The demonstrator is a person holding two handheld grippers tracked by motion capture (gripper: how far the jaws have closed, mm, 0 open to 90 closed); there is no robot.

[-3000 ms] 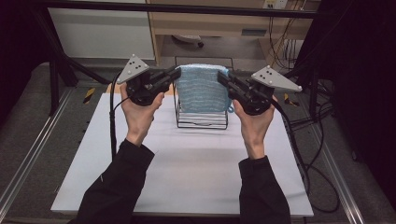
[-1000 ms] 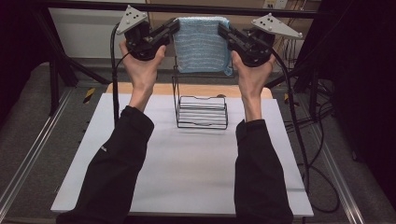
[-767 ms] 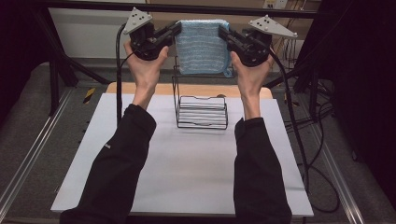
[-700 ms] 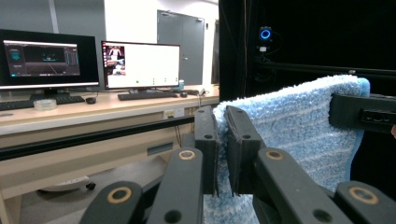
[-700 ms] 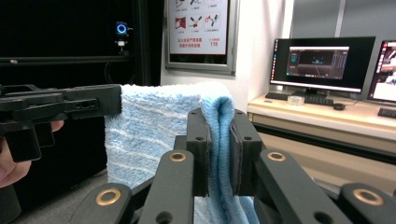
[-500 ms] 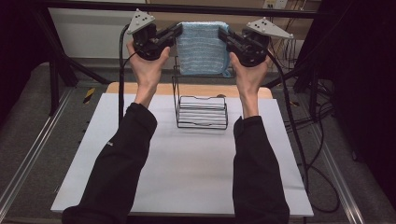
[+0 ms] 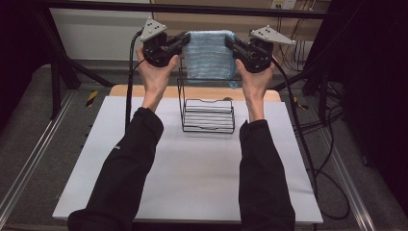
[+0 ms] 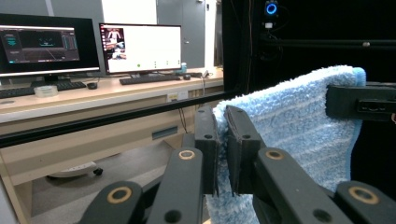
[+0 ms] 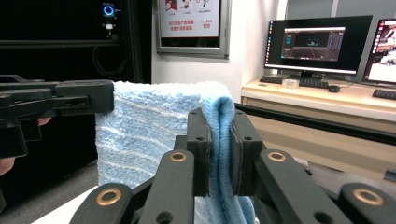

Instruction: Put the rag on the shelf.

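Observation:
A folded light-blue towel (image 7: 209, 54) hangs stretched between my two grippers, high above the table's far edge. My left gripper (image 7: 184, 39) is shut on its upper left corner, and the towel (image 8: 299, 116) spreads away from the clamped jaws toward the other gripper. My right gripper (image 7: 230, 42) is shut on the upper right corner, where the towel's folded edge (image 9: 223, 140) is pinched between its jaws. Below the towel a black wire rack (image 7: 208, 114) stands on the white table (image 7: 192, 163).
A wooden strip (image 7: 144, 91) runs along the table's far edge behind the rack. Black frame bars (image 7: 192, 8) cross overhead at the back. Cables (image 7: 308, 134) trail down the right side. Desks with monitors (image 8: 140, 46) lie beyond the table.
Both grippers have lifted the towel from over the wire rack to high above the table's far edge. In the last second it has risen only slightly.

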